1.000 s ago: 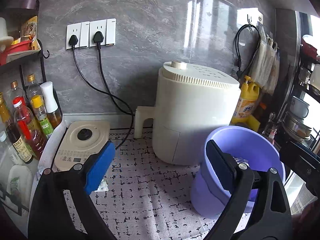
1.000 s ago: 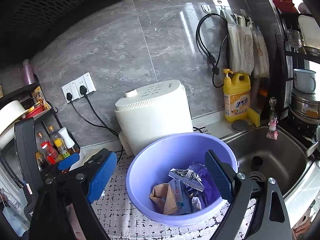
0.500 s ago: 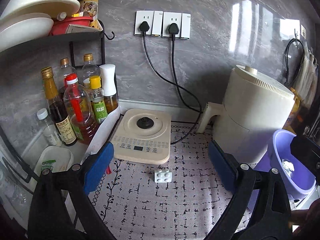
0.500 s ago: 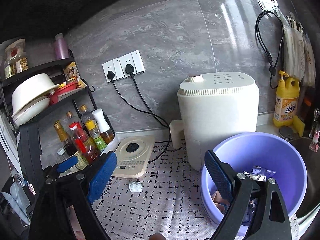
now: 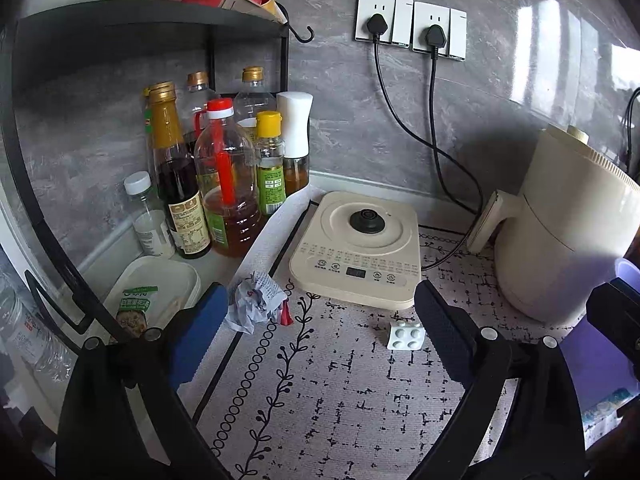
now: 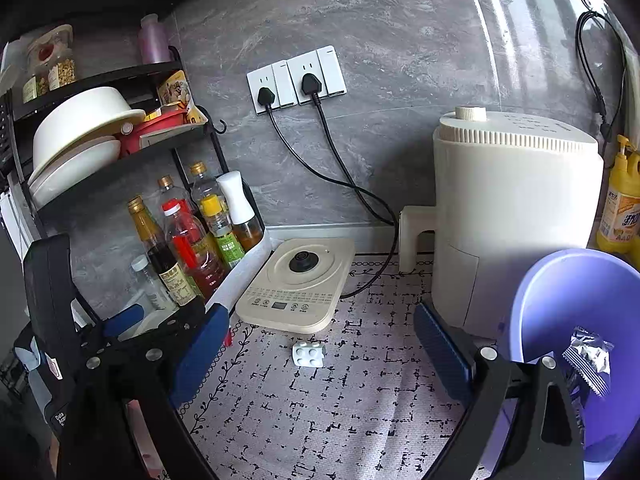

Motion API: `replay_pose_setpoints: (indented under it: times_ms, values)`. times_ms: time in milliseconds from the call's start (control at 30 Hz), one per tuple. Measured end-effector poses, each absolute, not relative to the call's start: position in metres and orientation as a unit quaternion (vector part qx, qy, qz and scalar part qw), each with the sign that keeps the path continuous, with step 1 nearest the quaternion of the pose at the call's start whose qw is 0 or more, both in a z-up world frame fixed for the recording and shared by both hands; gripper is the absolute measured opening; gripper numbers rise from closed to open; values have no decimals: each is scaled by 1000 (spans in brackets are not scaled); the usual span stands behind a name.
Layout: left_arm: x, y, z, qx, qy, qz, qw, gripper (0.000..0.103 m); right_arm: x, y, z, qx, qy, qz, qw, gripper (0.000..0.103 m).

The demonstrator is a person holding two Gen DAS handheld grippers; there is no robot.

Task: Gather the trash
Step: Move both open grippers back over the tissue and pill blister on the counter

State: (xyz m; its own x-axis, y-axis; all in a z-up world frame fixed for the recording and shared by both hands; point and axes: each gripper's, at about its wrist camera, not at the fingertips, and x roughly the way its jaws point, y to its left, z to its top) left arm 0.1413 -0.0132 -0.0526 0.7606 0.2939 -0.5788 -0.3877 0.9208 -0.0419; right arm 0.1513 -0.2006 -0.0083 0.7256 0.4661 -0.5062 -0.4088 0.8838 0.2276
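Left gripper (image 5: 320,328) sees crumpled paper (image 5: 256,302) (hidden rightward).

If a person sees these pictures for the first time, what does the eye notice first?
Probably the big cream appliance standing at the right, with the purple basin of wrappers in front of it. Next, the crumpled paper by the open left gripper and the small white blister pack on the patterned mat.

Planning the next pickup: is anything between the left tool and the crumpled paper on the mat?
Nothing visible: the left tool is open, and the crumpled paper lies on the mat beside its left finger.
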Motion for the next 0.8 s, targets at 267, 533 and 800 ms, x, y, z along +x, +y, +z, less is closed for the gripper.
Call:
replay_pose_setpoints:
  times_ms: [267,533,800]
  values:
    - [149,-5,-90,-88,311,225,919,65,165,-182,-36,40,320,265,909,90]
    - [166,4,-122,-94,325,260,904,58,185,-175,-68,38,360,278,890,78]
    - [189,24,-135,-94,327,279,898,58,213,-172,-97,42,395,274,876,74]
